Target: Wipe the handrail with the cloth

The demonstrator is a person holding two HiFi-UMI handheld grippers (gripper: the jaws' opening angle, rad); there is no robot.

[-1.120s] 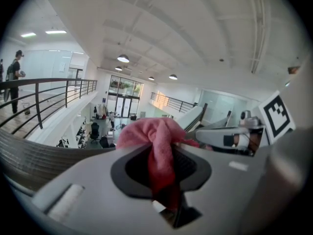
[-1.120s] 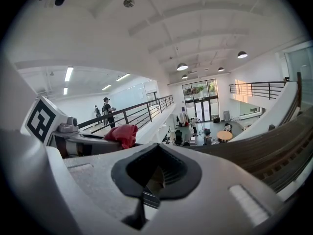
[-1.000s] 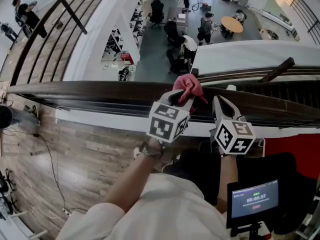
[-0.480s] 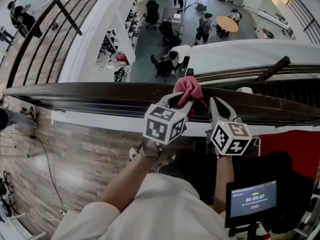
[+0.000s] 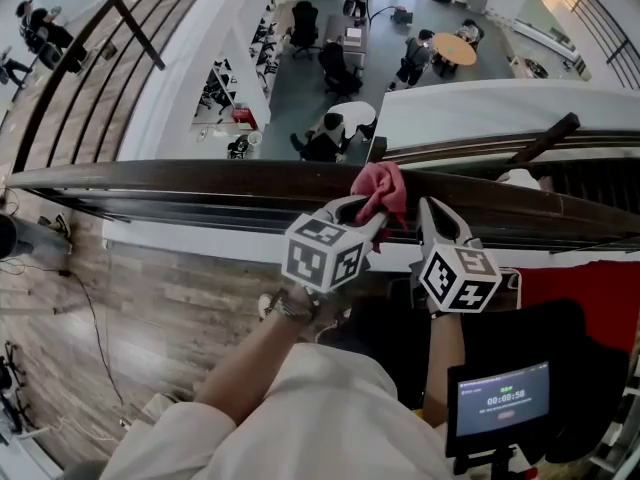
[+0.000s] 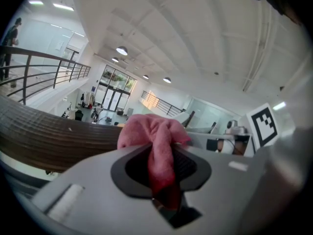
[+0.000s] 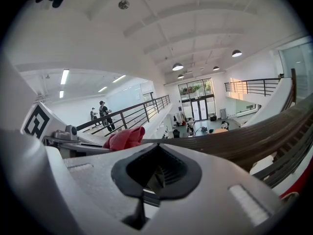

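Observation:
A dark wooden handrail (image 5: 180, 182) crosses the head view from left to right. A pink cloth (image 5: 382, 188) lies bunched on its top, just right of centre. My left gripper (image 5: 366, 208) is shut on the cloth, and its marker cube sits nearer me. In the left gripper view the cloth (image 6: 155, 143) hangs pinched between the jaws, with the handrail (image 6: 49, 136) curving off to the left. My right gripper (image 5: 436, 214) is shut with nothing in it, beside the cloth's right side at the rail. Its own view shows the cloth (image 7: 125, 137) at left and the handrail (image 7: 244, 140) running right.
Beyond the rail is a drop into an atrium with desks, chairs and people (image 5: 330, 138) far below. A second railing (image 5: 110, 28) runs at upper left. A small screen (image 5: 503, 400) and a red panel (image 5: 590, 293) sit at lower right, and plank flooring (image 5: 150, 308) at left.
The cloth in the left gripper has shifted slightly to the right along the rail. The left cube has drawn back a little toward me. The right gripper has barely moved.

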